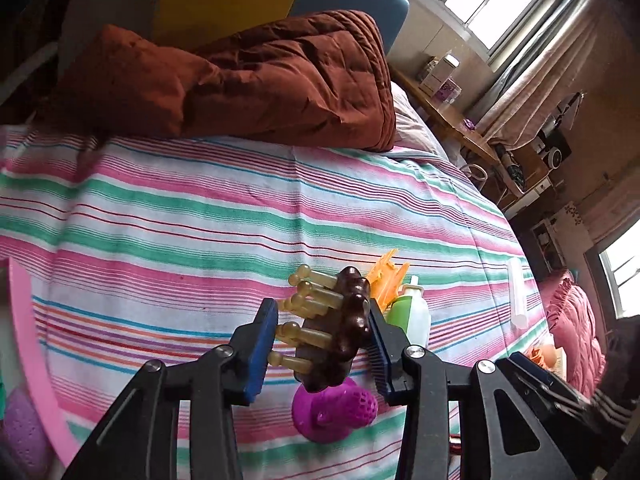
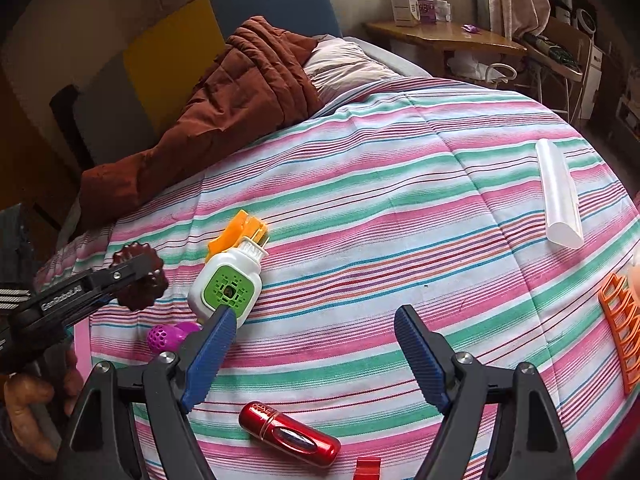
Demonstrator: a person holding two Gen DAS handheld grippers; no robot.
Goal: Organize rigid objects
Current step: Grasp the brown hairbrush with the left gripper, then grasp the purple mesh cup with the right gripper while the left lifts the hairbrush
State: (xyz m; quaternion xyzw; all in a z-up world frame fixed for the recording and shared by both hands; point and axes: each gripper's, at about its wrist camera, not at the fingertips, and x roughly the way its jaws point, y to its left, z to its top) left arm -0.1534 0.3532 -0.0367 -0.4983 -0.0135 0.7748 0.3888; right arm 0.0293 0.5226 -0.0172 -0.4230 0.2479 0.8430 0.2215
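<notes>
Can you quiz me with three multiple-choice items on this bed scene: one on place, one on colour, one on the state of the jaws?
1. Where does the red capsule-shaped case lie?
A. on the wooden desk
B. on the striped bedspread, just below the right gripper
C. on the brown quilt

2. What colour is the perforated piece below the left gripper?
A. purple
B. yellow
C. black

3. How do the left gripper's jaws stand?
A. wide apart over bare cloth
B. out of view
C. closed on the dark brown massage brush

Answers: 1 B, it rests on the stripes between the right gripper's arms. 2 A, its meshed dome is bright purple. 3 C, one pad presses the brush's back, the other its amber pegs.
</notes>
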